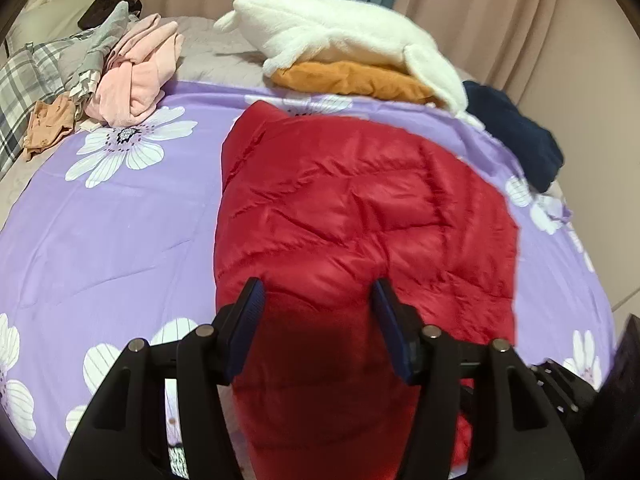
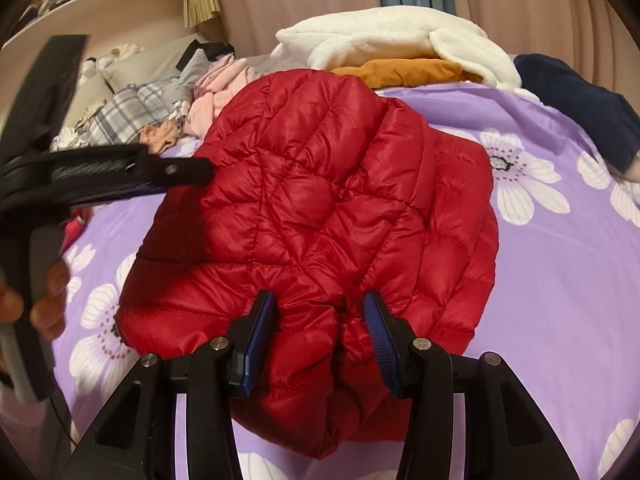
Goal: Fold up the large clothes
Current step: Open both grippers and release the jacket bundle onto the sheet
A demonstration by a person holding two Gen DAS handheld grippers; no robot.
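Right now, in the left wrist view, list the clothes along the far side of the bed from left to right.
Grey plaid shirt → crumpled pink garment → fluffy white fleece lying on a folded mustard-orange garment → dark navy garment.

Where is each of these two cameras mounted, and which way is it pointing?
Left wrist view: sits on the left gripper, looking along its spread fingers across the red puffer jacket toward the curtains.
Right wrist view: sits on the right gripper, facing the jacket; the left gripper and the person's hand show at left.
Shared: the jacket, purple floral bedspread, white fleece.
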